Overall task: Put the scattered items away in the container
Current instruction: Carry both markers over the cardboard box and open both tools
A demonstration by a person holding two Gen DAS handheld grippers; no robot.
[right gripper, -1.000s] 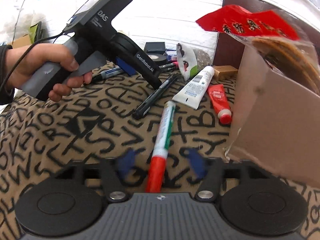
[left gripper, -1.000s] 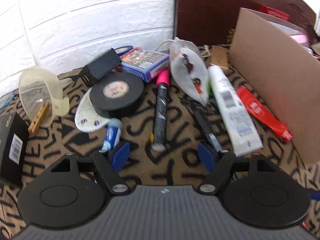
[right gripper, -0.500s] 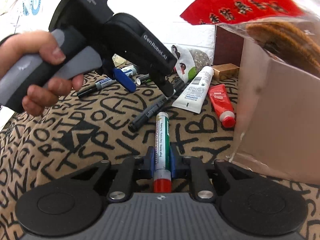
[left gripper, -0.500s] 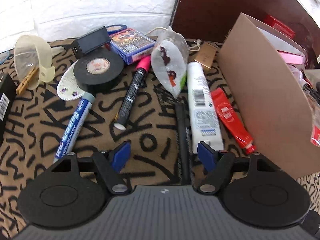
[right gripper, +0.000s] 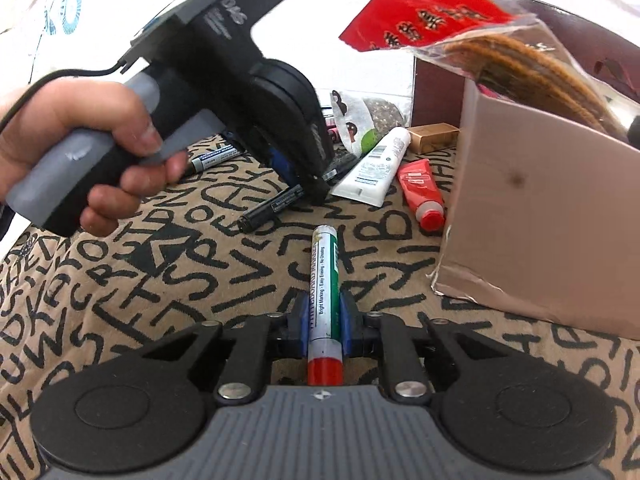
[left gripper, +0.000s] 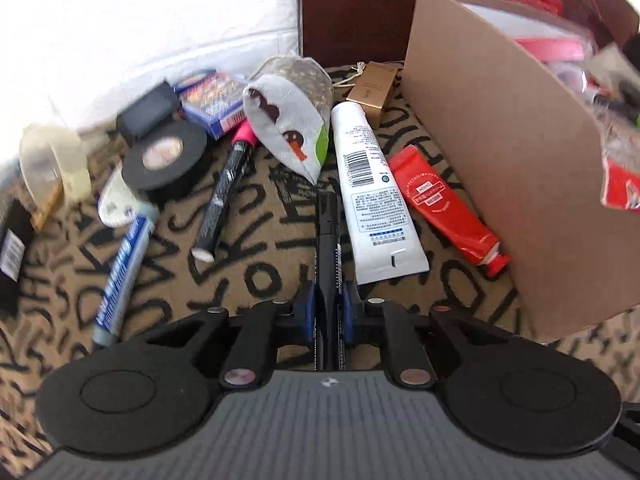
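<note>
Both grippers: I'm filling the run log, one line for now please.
left gripper: closing on black marker | right gripper: shut on green marker | box: unreached

Bright daylight; far wall (left gripper: 140,20) blown out white. Left-side clutter motion-blurred. Strong fisheye bending at edges; dark corners.

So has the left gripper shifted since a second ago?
Yes. The left gripper has moved right, toward the cardboard box, away from the black tape roll; its jaws have just been closing on the black marker.
</note>
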